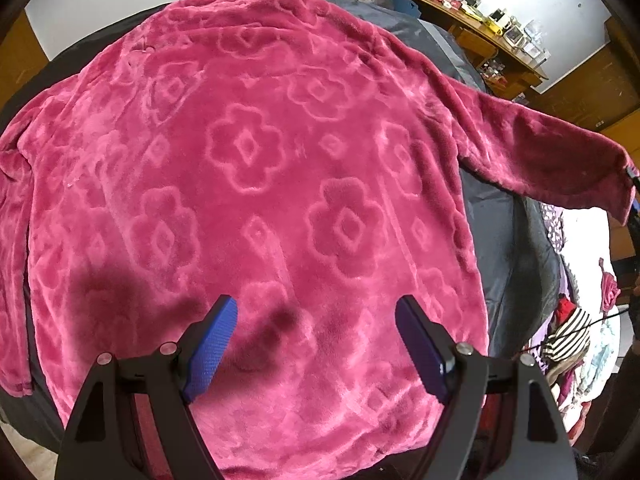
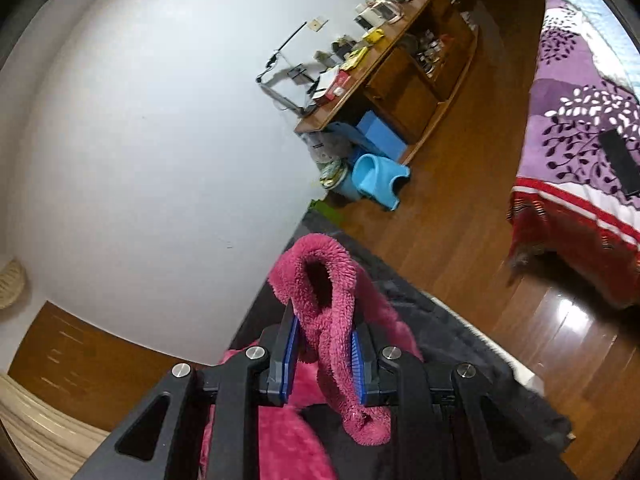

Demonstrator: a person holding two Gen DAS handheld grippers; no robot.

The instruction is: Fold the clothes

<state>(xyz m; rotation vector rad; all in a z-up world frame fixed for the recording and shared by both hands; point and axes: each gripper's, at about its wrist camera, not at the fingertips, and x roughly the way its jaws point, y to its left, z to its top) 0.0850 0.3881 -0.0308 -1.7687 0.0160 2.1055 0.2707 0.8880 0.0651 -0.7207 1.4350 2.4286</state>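
Note:
A pink fleece top (image 1: 256, 184) with an embossed flower pattern lies spread flat on a dark grey cloth-covered surface (image 1: 496, 240). My left gripper (image 1: 316, 320) hovers open over its near hem, blue pads wide apart, nothing between them. The top's right sleeve (image 1: 548, 148) stretches out to the right, lifted off the surface. In the right wrist view my right gripper (image 2: 324, 328) is shut on the sleeve cuff (image 2: 320, 280), whose fluffy rim loops up between the blue pads. The left sleeve (image 1: 12, 240) lies along the left edge.
A wooden desk (image 1: 472, 12) cluttered with small items stands against the white wall. A blue plastic stool (image 2: 380, 178) sits on the wood floor (image 2: 460, 220). A bed with a purple leaf-print cover (image 2: 580, 120) and loose clothes (image 1: 568, 336) lies to the right.

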